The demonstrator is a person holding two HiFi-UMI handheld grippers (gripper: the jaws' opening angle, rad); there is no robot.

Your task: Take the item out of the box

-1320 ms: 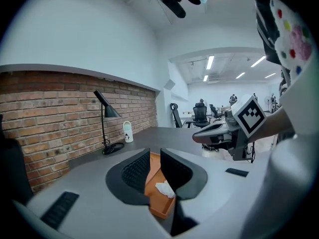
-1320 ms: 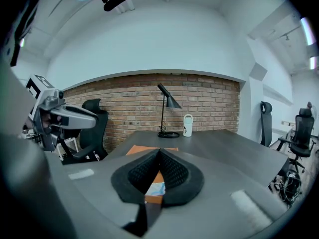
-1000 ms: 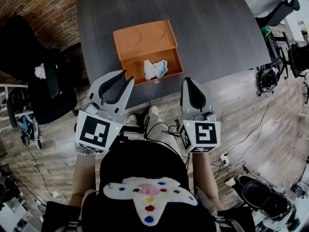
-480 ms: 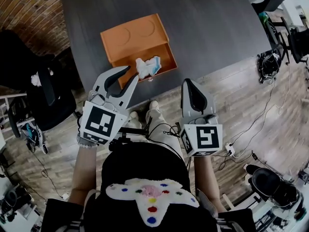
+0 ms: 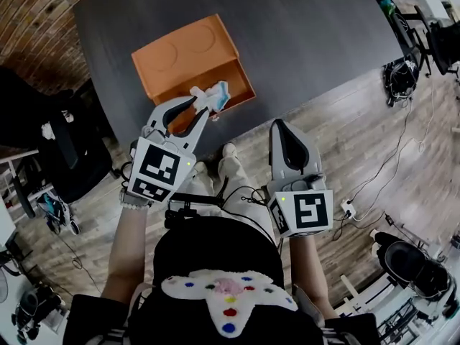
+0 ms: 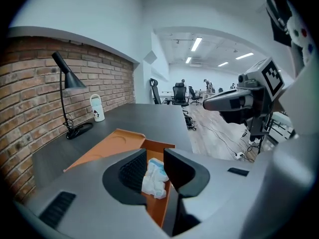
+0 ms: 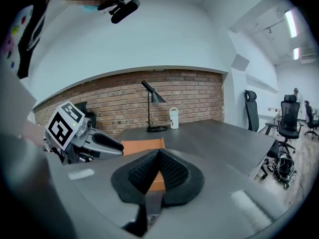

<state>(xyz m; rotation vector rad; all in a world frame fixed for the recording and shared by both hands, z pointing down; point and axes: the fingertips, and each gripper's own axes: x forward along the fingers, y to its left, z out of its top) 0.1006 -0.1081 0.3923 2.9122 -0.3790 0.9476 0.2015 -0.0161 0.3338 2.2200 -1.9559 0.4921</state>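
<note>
Hovering at box [image 5: 188, 54] on bench [image 5: 309, 34]: L gripper [image 5: 200, 106] is holding fingers [image 6: 130, 172] apart, framing item [image 5: 215, 92]; R gripper [image 5: 279, 125] is pressing fingers [image 7: 172, 172] together, empty.

Head view dim, muted; gripper views bright, ceiling strip lights [image 6: 196, 44] glaring; fisheye edges warped, vignetted.
</note>
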